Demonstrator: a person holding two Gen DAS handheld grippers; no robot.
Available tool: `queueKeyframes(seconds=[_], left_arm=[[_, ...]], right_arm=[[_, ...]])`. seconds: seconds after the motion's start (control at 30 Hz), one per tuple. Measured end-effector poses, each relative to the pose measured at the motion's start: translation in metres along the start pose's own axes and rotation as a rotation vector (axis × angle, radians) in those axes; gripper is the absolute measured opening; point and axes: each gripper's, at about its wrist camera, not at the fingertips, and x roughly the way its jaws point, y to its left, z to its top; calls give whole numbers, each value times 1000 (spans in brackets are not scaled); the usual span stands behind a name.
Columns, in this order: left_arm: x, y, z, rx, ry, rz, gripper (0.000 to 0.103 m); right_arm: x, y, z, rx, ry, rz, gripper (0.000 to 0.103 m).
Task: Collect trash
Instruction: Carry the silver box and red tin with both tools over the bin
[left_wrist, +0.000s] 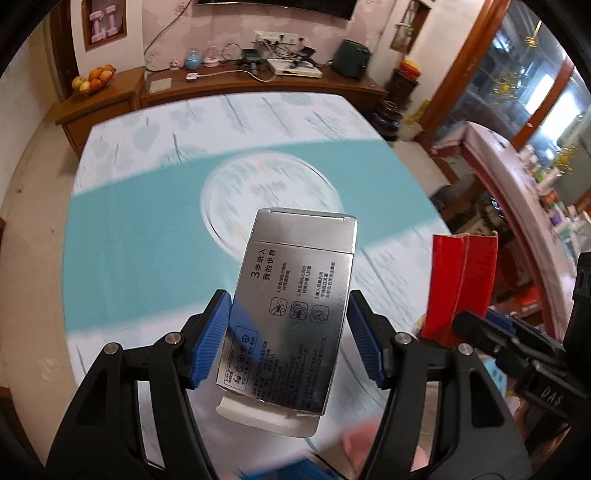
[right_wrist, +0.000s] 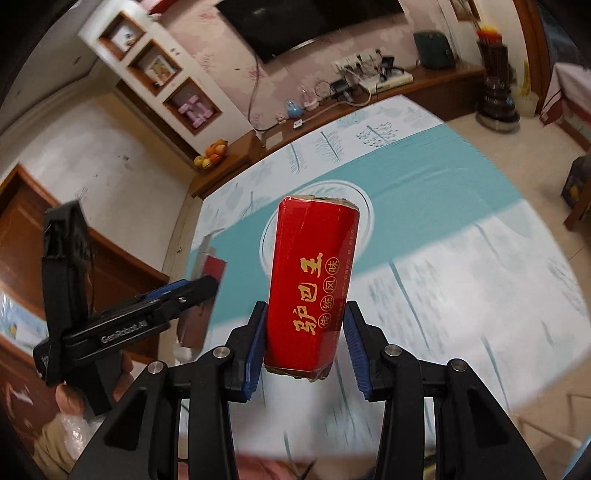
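Note:
My left gripper (left_wrist: 288, 332) is shut on a silver box (left_wrist: 291, 306) with black printed text and a white base, held above the table. My right gripper (right_wrist: 304, 343) is shut on a red box (right_wrist: 314, 280) with gold characters, also held above the table. The red box also shows at the right of the left wrist view (left_wrist: 458, 284), with the right gripper (left_wrist: 517, 354) below it. The left gripper (right_wrist: 177, 295) shows at the left of the right wrist view, the silver box (right_wrist: 195, 325) mostly hidden behind it.
A table under a white and teal patterned cloth (left_wrist: 147, 229) lies below both grippers. A wooden sideboard (left_wrist: 258, 85) with cables, a fruit bowl (left_wrist: 94, 79) and appliances runs along the far wall. A cluttered counter (left_wrist: 535, 192) stands at the right.

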Motion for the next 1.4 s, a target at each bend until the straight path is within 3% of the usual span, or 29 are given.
queueKeyframes(seconds=[0.23,0.37,0.53,0.73,1.07,1.33,1.4], left_arm=[[-49,-66,-117,-1,-9,-95,61],[-57,-94,-181,46,-4,-91,61],[-33,-119,-252,107,86,-44,61],[14,-135,-304,186,200,-56,61],[141,-154,-363,303,383,47,61],[216,-148,-377,282,444,87,62],[226,-143,-372,281,445,93,62]], right_arm=[[-84,-2,-122,-46,-12,-42,40],[-109,-16,-203,-54,4,-75,40],[-109,-52,-281,-23,46,-123,40],[-81,-118,-352,75,129,-158,40],[5,-222,-429,340,267,-170,40],[75,-280,-449,508,316,-170,40],[85,-287,-440,524,304,-160,41]])
